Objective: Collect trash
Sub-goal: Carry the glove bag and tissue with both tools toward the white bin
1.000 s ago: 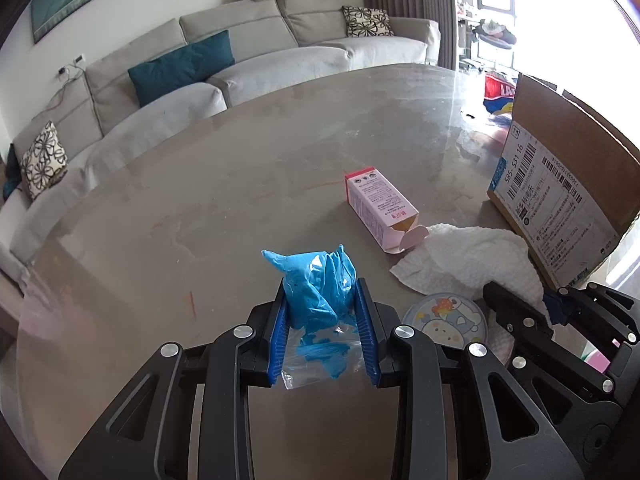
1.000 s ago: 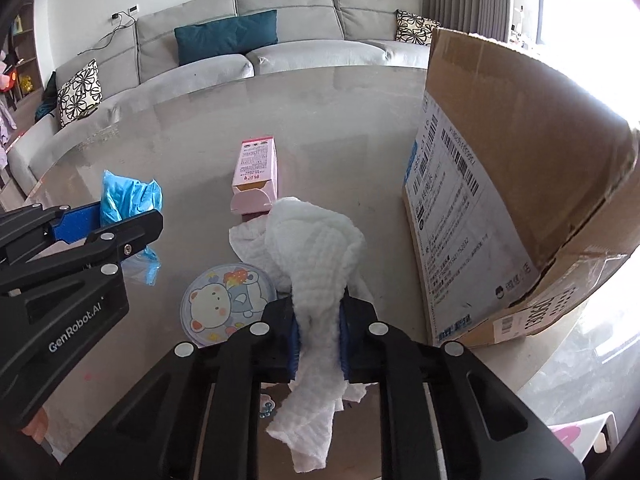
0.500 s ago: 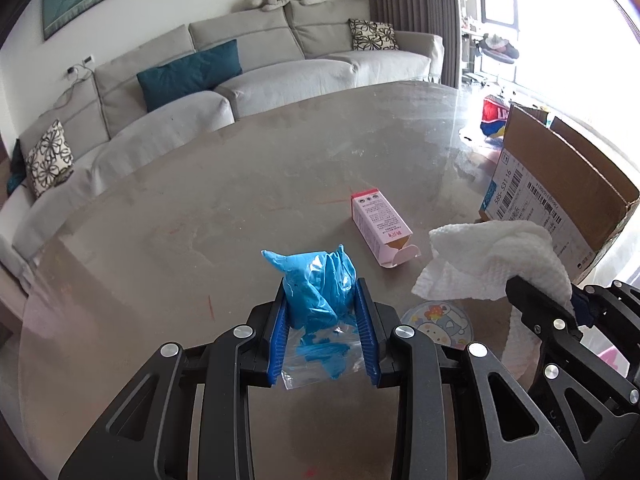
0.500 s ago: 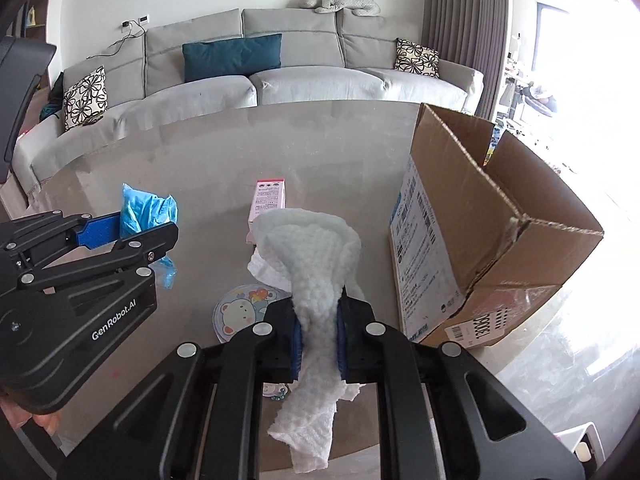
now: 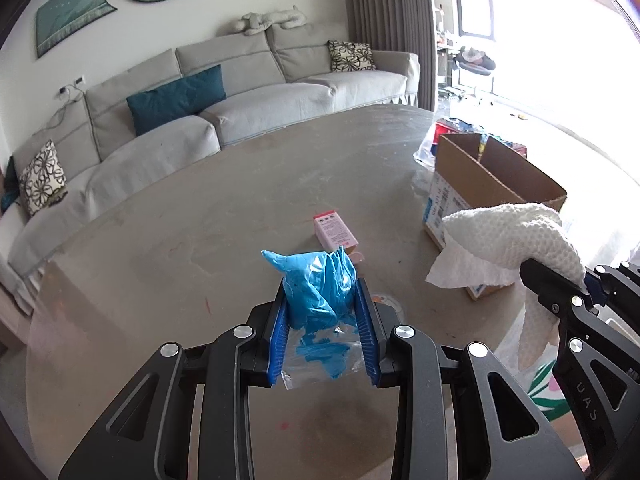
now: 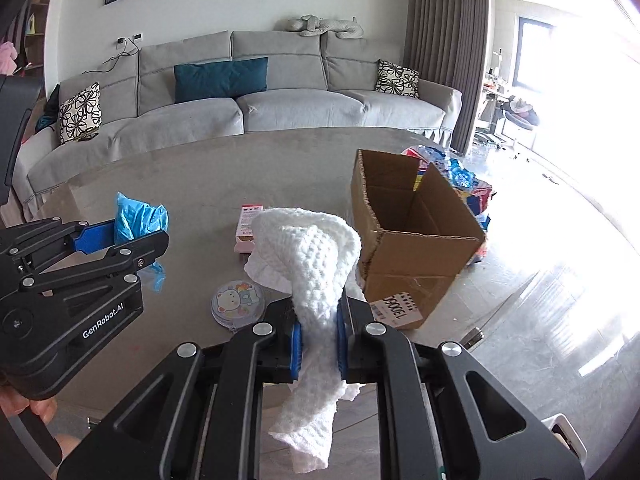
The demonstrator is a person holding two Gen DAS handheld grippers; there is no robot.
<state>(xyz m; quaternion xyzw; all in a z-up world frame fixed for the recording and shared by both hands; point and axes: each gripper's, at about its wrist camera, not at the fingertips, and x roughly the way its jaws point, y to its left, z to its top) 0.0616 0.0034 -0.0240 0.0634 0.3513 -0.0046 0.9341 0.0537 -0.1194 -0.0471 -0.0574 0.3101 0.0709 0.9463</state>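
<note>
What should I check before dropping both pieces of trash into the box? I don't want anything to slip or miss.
1. Left hand-held gripper shut on the crumpled blue plastic bag: ok.
2. Right hand-held gripper shut on the white textured paper towel: ok, though a long tail hangs below the fingers.
3. Brown cardboard box open at the top, flaps out of the way: ok.
4. Either load above the box opening: not ok; both hang short of it.
5. Box empty enough to take both: cannot tell; its floor is hidden.
6. Trash left on the grey round table: not ok; the pink carton and round cartoon-bear lid remain.
</note>
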